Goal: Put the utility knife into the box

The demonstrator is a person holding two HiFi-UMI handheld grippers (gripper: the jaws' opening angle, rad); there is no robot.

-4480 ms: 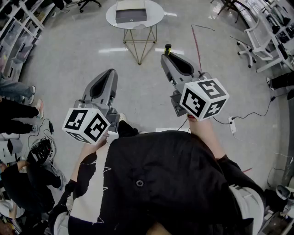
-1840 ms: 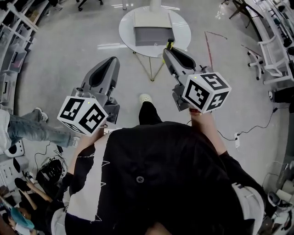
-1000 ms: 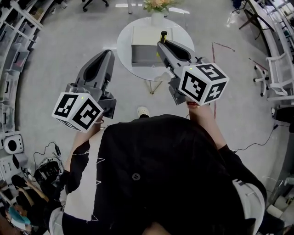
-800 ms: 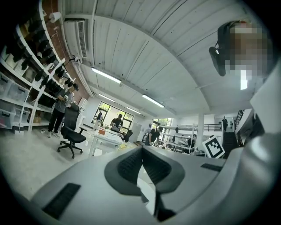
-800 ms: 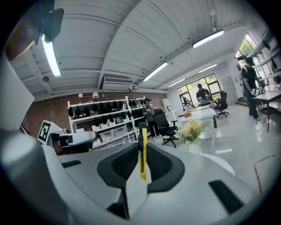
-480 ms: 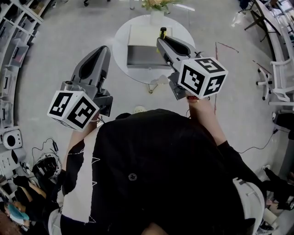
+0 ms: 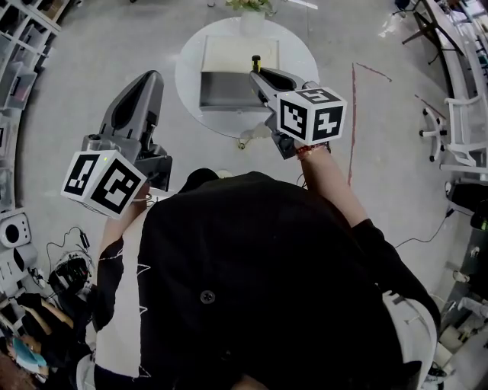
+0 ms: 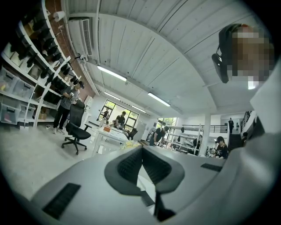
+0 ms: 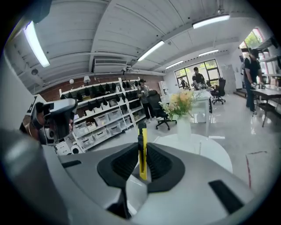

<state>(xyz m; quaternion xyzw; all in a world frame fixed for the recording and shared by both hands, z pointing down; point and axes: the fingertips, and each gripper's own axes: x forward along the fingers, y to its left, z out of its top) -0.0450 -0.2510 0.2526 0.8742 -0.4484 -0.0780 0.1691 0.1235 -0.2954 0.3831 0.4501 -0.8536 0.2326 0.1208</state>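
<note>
Closer now vs 0.5 s ago: the round white table [image 7: 189, 72] sits right under our reach, and the right gripper [image 7: 258, 74] has come fwd over the open box [image 7: 225, 93]. Its jaws are clamped on the yellow utility knife [image 9: 142, 151], which sticks up btwn the pads, black tip over the box's right edge. The left gripper [image 7: 146, 82] hangs off the table's left side, pads closed together w/ nothing btwn them. We judge we're at the end of the carry. Next we need to shift a bit left over the grey interior, dip the knife in, then open the jaws. A flower vase [image 7: 252, 17] stands just behind the box.
</note>
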